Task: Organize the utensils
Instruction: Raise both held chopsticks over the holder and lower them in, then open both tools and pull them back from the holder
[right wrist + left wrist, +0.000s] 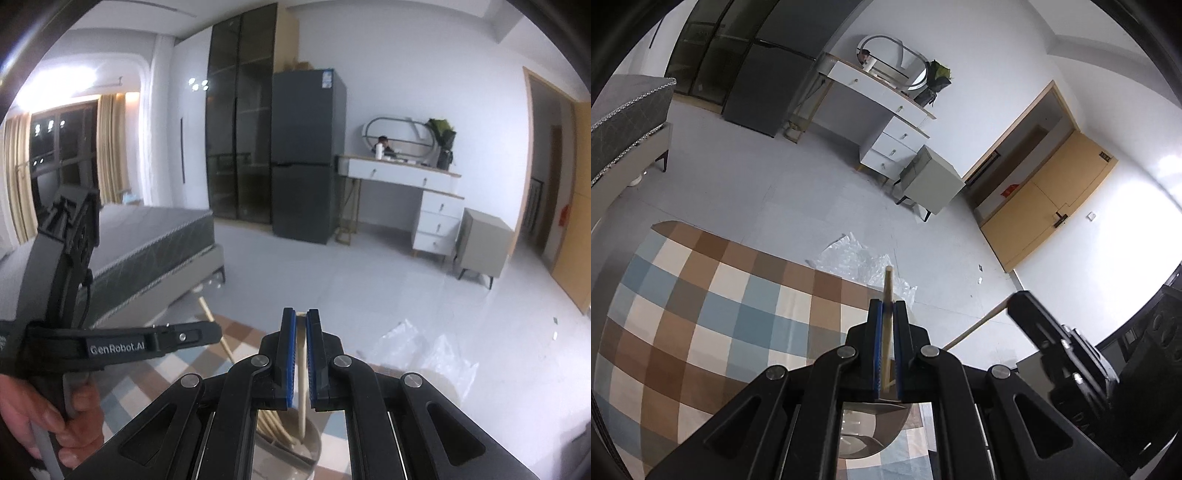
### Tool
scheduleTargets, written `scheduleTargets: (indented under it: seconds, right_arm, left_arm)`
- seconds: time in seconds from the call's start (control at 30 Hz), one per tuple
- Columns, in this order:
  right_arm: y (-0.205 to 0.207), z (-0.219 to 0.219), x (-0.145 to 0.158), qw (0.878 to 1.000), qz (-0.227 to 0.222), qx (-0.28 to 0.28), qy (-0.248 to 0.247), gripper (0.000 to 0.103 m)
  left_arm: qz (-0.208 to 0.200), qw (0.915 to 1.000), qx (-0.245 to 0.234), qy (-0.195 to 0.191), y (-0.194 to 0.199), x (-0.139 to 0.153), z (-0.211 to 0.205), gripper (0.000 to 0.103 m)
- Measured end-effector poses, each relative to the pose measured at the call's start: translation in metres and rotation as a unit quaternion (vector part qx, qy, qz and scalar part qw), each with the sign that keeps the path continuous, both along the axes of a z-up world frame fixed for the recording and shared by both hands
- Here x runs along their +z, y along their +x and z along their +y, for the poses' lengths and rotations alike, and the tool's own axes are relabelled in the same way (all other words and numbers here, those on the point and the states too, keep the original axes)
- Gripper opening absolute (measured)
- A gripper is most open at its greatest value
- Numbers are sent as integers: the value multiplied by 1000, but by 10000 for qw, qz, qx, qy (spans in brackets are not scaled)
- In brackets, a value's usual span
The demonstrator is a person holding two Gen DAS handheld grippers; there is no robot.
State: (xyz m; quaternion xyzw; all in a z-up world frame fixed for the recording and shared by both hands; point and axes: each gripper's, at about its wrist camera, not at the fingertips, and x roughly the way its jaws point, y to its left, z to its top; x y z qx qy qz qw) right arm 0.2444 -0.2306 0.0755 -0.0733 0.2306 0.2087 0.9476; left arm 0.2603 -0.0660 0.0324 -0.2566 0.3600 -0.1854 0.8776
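My left gripper (pixel 887 306) is shut on a wooden chopstick (pixel 887 288) that pokes past the fingertips; it also shows in the right wrist view (pixel 207 312). Below it lies a round metal container (pixel 875 428). My right gripper (pixel 301 315) is shut on another wooden chopstick (pixel 303 373) whose lower end stands in a utensil holder (pixel 295 439) with several chopsticks in it. In the left wrist view the right gripper (pixel 1015 301) holds its chopstick (pixel 975 326) slanting down to the left. The left gripper (pixel 214 332) sits left of the right one, held by a hand.
A checkered rug (pixel 701 314) covers the floor below. Clear plastic wrap (pixel 857 258) lies at its far edge. A bed (pixel 147 243), a dark fridge (pixel 306 158), a white vanity desk (pixel 406 184) and a grey bedside cabinet (pixel 484 240) stand around the room.
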Motion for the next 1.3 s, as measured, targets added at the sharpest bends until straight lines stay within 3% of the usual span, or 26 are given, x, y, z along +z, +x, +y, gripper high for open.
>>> scheduleTargets:
  seconds: [0.3, 0.6, 0.7, 0.77, 0.83, 0.9, 0.93, 1.17, 1.3]
  right_arm:
    - [13, -13, -26, 9988, 477, -37, 124, 5]
    - [28, -21, -52, 9950, 946, -164, 290, 5]
    - [34, -27, -58, 9928, 1105, -281, 376, 8]
    - [36, -34, -59, 9917, 1168, -375, 384, 11]
    - [33, -45, -56, 9907, 1156, -399, 598, 16]
    - [26, -56, -53, 9895, 1124, -476, 774, 33]
    - [23, -60, -51, 9894, 1098, -529, 792, 34]
    - [-4, -78, -43, 9872, 968, -917, 873, 47]
    - [-24, -82, -33, 9866, 870, -1039, 904, 53]
  left_arm:
    - [28, 9989, -204, 414, 0, -9, -18, 1]
    - [446, 9952, -608, 624, 5, -19, -31, 1]
    - [761, 9933, -752, 426, 10, -24, -30, 1]
    - [1031, 9913, -750, 339, 14, -26, -26, 8]
    - [1008, 9916, -751, 294, 11, -23, -23, 29]
    - [854, 9931, -677, 441, 5, -16, -21, 43]
    - [832, 9933, -646, 469, 3, -14, -20, 47]
    - [654, 9941, -315, 807, -13, 4, -11, 48]
    - [407, 9929, -153, 1107, -31, 21, -9, 59]
